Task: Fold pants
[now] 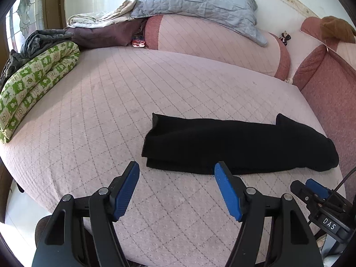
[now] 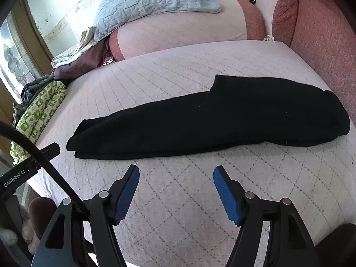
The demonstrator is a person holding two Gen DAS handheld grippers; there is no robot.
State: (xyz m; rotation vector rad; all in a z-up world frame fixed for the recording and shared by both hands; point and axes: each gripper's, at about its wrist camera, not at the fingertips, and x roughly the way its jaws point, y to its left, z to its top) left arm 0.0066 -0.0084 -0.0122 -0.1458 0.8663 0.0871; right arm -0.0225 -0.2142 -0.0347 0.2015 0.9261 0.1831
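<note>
Black pants (image 1: 240, 144) lie on the pink quilted bed (image 1: 111, 111), folded lengthwise into one long strip running left to right; they also show in the right wrist view (image 2: 211, 118). My left gripper (image 1: 176, 169) is open and empty, just in front of the strip's near edge at its left end. My right gripper (image 2: 175, 171) is open and empty, a little in front of the strip's middle. The right gripper also shows at the lower right of the left wrist view (image 1: 311, 189).
A green patterned quilt (image 1: 33, 89) with grey clothes on it lies at the bed's left edge. A blue-grey pillow (image 1: 195, 0) rests on pink bolsters (image 1: 211, 46) at the back. A red cushioned side (image 1: 329, 84) bounds the right.
</note>
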